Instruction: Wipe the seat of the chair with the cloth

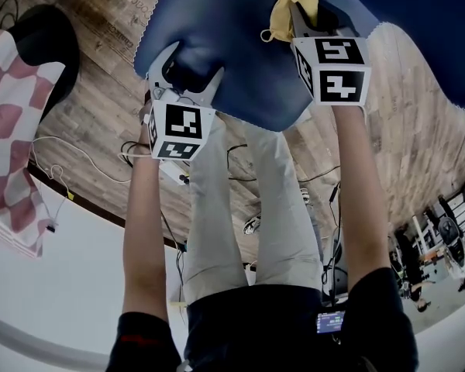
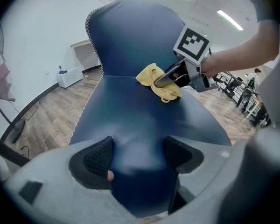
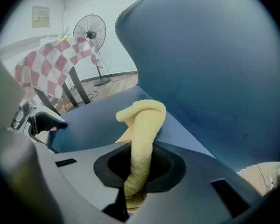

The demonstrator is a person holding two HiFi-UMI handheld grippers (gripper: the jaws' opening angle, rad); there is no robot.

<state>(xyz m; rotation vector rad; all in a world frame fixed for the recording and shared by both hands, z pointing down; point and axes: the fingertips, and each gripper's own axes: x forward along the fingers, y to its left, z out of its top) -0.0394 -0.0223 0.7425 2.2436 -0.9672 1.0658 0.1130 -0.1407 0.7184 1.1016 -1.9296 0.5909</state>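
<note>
The right gripper [image 3: 139,171], clamped on the yellow cloth [image 3: 143,120], presses it at the rear of the seat [image 2: 130,118], while the left gripper [image 2: 137,155] clasps the seat's front edge, so wiping likely runs frontward.

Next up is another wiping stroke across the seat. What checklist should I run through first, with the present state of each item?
1. Cloth secured in the right gripper: ok, the jaws are shut on it.
2. Cloth in contact with the seat: ok, it rests on it near the backrest.
3. Left gripper steadying: ok, the seat's front edge fills the gap between its jaws.
4. Grippers apart from each other: ok.
5. Seat free of other things: ok, as far as visible.
6. Dirt left on the seat: cannot tell.
</note>
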